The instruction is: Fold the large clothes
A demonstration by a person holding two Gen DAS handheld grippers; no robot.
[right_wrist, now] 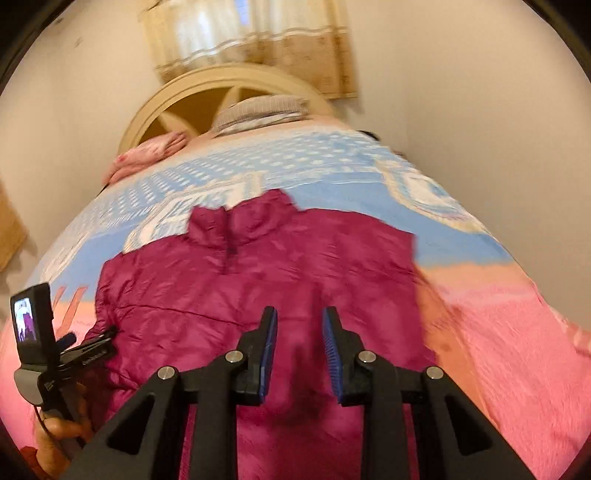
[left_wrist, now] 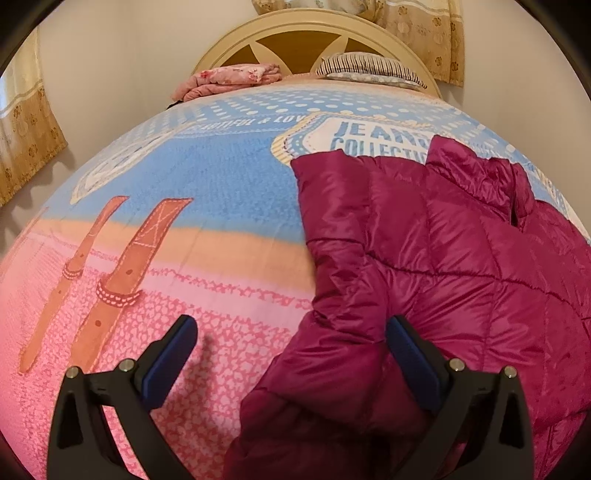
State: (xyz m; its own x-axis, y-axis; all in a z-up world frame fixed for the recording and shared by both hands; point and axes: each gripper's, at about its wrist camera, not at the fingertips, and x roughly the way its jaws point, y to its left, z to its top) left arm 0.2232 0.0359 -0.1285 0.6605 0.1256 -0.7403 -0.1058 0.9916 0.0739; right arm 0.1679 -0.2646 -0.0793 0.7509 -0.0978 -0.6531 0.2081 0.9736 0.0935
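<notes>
Left wrist view looks up the length of a bed whose blanket point(left_wrist: 207, 206) is printed in pink, peach and blue with belt straps and the lettering "JEANS COLLECTION". A magenta quilted puffer jacket point(left_wrist: 443, 258) lies on the blanket to the right of the middle, collar toward the headboard point(left_wrist: 306, 35), with one sleeve running down toward the camera. The left gripper point(left_wrist: 291, 332) has its blue-padded fingers point(left_wrist: 173, 363) spread wide; the sleeve passes between them, closer to the right-hand finger, and neither pad visibly presses on the fabric. Whether the right-hand pad touches the sleeve cannot be told. At the head of the bed a folded pink floral cloth point(left_wrist: 229, 79) lies to the left and a striped pillow point(left_wrist: 369, 68) to the right, with patterned beige curtains point(left_wrist: 421, 33) behind the headboard. The right wrist view is motion-blurred. It shows the same jacket point(right_wrist: 258, 280) spread nearly flat in the middle of the blanket point(right_wrist: 498, 314), the zipped collar pointing up the bed. The right gripper point(right_wrist: 300, 321) hangs over the lower part of the jacket with its fingers point(right_wrist: 334, 350) a little apart and nothing caught between them. At the left edge of this view the left gripper point(right_wrist: 88, 345) appears beside the jacket's sleeve, its camera screen lit, and part of the person's hand point(right_wrist: 55, 435) holding it shows below.
</notes>
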